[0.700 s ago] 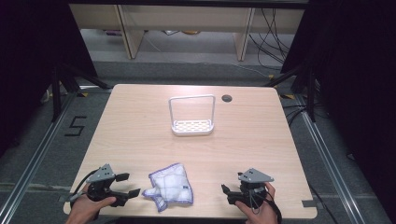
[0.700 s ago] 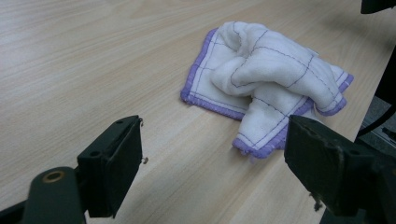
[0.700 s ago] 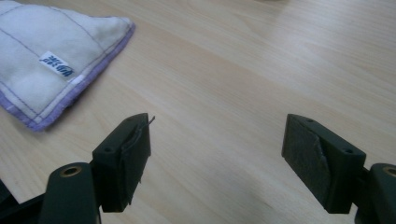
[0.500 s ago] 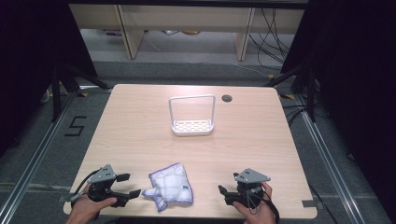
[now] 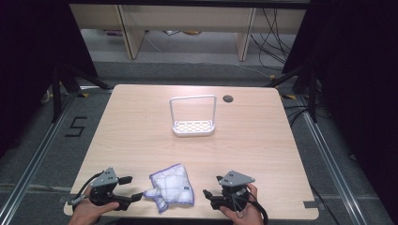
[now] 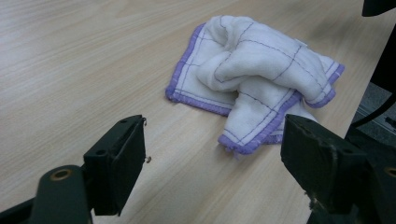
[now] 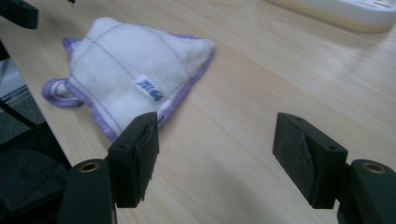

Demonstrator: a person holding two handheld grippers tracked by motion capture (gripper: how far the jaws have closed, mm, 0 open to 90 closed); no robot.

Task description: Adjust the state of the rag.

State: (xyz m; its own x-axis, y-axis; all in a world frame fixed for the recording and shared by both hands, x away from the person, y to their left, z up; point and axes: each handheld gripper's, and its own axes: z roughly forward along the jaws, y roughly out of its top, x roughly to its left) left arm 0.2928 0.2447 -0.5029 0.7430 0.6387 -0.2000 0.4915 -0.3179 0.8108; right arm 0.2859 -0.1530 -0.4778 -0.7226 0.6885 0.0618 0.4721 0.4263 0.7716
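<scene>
since the earlier frames my right tongs (image 5: 212, 197) have slid a little left along the near edge toward the cloth (image 5: 171, 186), while my left tongs (image 5: 133, 188) have hardly shifted. both pairs stand apart with nothing between them: in the left gripper view the black jaws frame bare wood and the cloth's near corner, and in the right gripper view the cloth lies just past the left jaw, not touching it that i can tell. the cloth sits between my two tongs at the near edge of the table (image 5: 141, 126), crumpled into a lumpy heap whose long axis runs roughly left to right, a folded corner pointing at my left tongs. it is soft white fabric with a thin grid of lines, purple stitched hem and a small label. farther out, mid-table, stands a white perforated tray with a wire hoop (image 5: 193, 125).
</scene>
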